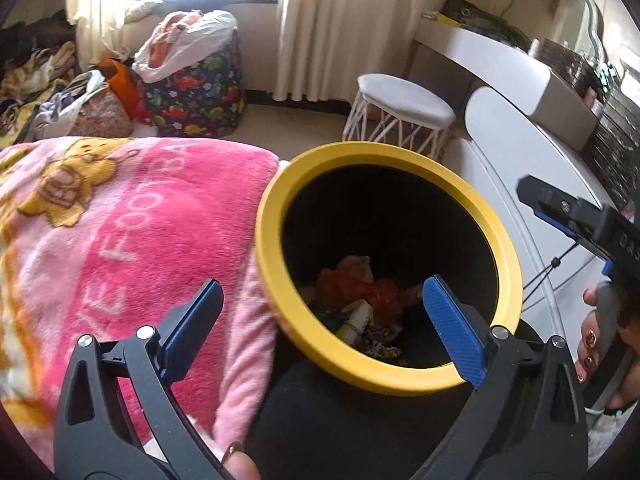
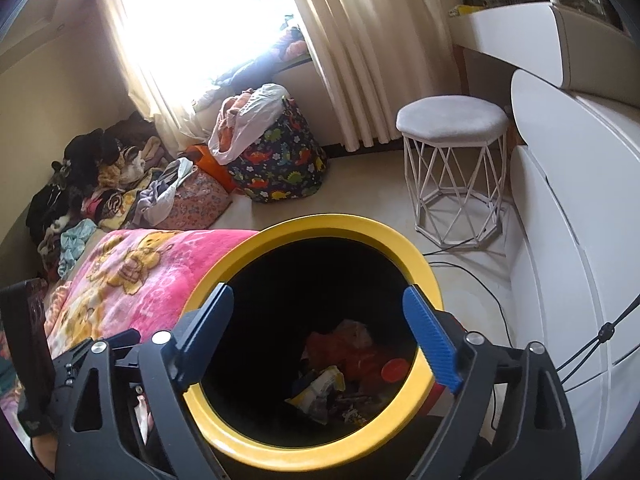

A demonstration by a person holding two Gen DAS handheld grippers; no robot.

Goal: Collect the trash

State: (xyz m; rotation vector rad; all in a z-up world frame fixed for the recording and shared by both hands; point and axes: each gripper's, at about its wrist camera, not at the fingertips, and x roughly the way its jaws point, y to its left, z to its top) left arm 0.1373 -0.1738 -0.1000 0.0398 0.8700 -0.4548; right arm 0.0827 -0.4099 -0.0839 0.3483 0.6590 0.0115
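Left of my tools the pink blanket reads "FOO". Ahead, the yellow-rimmed black bin holds wrappers. My left gripper and right gripper gape wide and empty above its rim.

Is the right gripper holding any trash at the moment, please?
No, the right gripper is open and empty above the yellow-rimmed bin.

The trash bin stands touching the blanket-covered bed at its 9 o'clock, with trash inside at the bottom. A stool stands at 1 o'clock, a cabinet at 3 o'clock, a fabric basket at 11 o'clock before the curtain.
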